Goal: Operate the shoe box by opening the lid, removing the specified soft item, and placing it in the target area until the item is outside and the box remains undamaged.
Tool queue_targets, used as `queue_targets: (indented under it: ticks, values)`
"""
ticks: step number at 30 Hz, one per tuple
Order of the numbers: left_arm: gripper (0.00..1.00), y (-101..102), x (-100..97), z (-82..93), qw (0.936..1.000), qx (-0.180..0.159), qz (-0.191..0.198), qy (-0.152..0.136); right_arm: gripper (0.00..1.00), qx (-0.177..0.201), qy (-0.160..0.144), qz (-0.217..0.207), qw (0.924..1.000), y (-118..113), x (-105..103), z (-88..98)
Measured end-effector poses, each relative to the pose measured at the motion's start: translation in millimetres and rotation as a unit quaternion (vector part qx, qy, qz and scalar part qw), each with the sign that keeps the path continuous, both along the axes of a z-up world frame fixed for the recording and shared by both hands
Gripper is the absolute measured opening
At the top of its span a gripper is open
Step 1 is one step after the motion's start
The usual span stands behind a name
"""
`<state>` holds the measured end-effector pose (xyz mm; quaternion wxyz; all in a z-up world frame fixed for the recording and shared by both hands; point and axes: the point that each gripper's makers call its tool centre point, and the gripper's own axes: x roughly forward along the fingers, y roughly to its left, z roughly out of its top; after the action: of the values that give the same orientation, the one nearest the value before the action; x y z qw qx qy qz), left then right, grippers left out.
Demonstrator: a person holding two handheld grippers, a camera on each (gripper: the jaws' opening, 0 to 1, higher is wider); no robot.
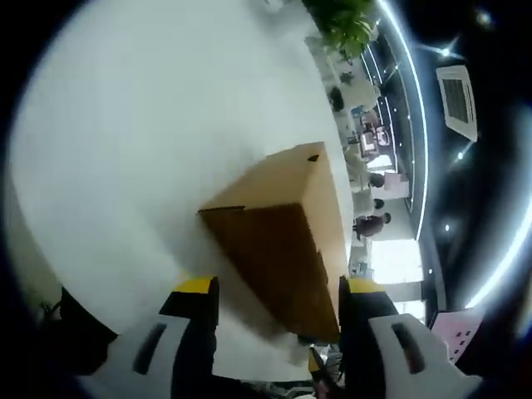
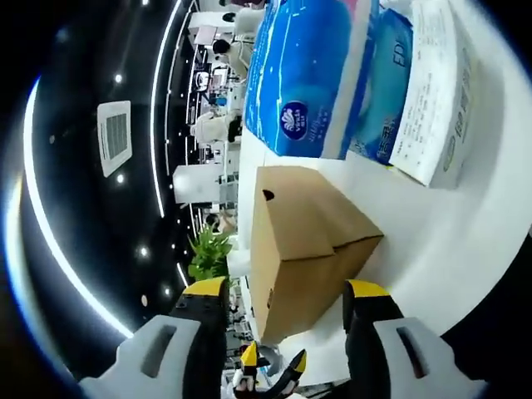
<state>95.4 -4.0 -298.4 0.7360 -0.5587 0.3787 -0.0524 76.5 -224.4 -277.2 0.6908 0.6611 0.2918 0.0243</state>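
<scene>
1 shoe box of brown cardboard sits shut on the white surface, its contents hidden. Left gripper is spread wide, its jaws on either side of the box's near end. Right gripper is likewise wide before the box. Beyond the box, the right gripper view shows 2 blue tissue packs and a white box.
</scene>
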Motion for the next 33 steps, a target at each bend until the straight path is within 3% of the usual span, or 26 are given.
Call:
queue_targets:
  ticks: [1,6,8,14,18,25,33]
  values:
    - [0.60,0,0.9,0.6,1.0000,-0.001,0.002,-0.002,0.54,0.001,-0.007,-0.018,0.9998,-9,3,2.5]
    - [0.57,11,8.0,-0.5,0.9993,-0.013,0.034,-0.001,0.45,0.000,0.011,-0.013,0.9999,-8,3,-6.2]
    - [0.53,14,5.0,-9.7,0.9996,0.009,0.022,0.013,0.44,-0.005,0.013,-0.008,0.9999,-7,2,-6.6]
    - [0.53,4,12.3,-1.5,0.9999,-0.008,0.010,-0.010,0.44,-0.024,0.011,-0.009,0.9996,-10,7,-8.7]
    - [0.51,4,15.3,0.9,0.9998,-0.002,0.003,-0.019,0.40,-0.029,0.007,-0.003,0.9996,-10,8,-8.9]
    - [0.49,6,15.0,-6.7,0.9998,0.010,-0.008,-0.015,0.31,-0.041,0.014,0.003,0.9991,-8,7,-14.6]
    - [0.43,-1,17.4,-4.2,0.9993,0.010,-0.031,-0.021,0.30,-0.054,0.021,0.012,0.9982,-6,7,-18.9]
